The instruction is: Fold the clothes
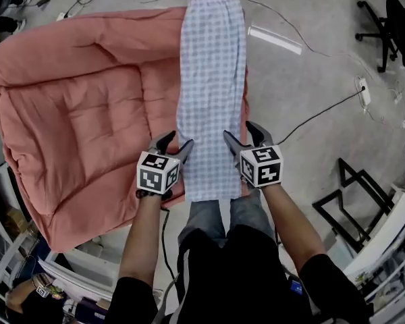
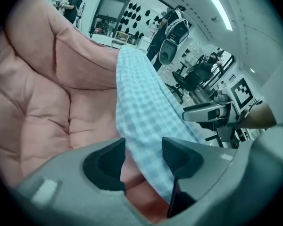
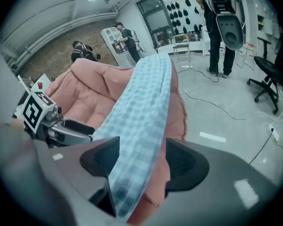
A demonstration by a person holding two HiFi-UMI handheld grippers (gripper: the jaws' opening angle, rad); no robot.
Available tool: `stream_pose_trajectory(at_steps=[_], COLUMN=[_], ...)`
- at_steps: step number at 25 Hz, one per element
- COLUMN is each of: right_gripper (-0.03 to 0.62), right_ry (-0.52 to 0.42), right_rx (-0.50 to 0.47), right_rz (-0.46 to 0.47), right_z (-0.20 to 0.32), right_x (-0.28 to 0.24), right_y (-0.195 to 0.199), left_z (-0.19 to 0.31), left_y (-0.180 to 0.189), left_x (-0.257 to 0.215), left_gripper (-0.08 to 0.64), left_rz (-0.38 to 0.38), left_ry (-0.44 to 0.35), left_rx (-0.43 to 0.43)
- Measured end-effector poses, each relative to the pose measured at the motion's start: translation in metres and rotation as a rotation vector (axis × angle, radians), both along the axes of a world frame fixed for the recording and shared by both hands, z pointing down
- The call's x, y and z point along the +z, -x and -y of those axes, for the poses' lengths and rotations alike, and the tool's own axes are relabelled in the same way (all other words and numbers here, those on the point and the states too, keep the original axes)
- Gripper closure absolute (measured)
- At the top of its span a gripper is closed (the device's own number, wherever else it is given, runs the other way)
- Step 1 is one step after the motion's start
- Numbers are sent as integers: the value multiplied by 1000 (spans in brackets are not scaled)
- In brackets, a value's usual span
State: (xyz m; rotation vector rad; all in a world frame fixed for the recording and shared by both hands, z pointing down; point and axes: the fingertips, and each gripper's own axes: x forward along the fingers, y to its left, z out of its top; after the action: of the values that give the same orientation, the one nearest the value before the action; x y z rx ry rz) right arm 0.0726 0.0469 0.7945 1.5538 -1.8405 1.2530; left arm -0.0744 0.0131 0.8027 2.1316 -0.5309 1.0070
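We are straddling the near end of the checked garment (image 1: 212,79): left gripper (image 1: 175,144) at its left edge, right gripper (image 1: 241,137) at its right, both with jaws apart and unclamped, as it is stretching lengthwise away along the pink cushion (image 1: 81,113).

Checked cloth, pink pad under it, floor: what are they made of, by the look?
Checked cloth: thin woven fabric, likely cotton, matte; it has a fine gingham pattern and lies limp and flat. Pink pad: quilted textile over soft filling, matte; it shows stitched seams and puffy panels. Floor: hard, smooth and grey, perhaps sealed concrete or vinyl; it has a faint sheen.
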Motion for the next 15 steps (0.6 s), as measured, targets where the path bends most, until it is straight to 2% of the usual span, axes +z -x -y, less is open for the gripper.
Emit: stream_pose_trajectory(at_steps=[4, 8, 15], right_gripper=[290, 293, 356], right_ry=[24, 66, 108], right_rx=[33, 86, 98], right_rz=[64, 189, 380], right_z=[-3, -5, -11], right_x=[24, 50, 62], right_y=[-2, 1, 16], left_z=[2, 8, 0], left_y=[0, 4, -2], left_x=[23, 53, 75], left_gripper=[281, 258, 255], left_rz=[-16, -30, -123], left_ry=[46, 103, 244], left_rx=[-18, -9, -64])
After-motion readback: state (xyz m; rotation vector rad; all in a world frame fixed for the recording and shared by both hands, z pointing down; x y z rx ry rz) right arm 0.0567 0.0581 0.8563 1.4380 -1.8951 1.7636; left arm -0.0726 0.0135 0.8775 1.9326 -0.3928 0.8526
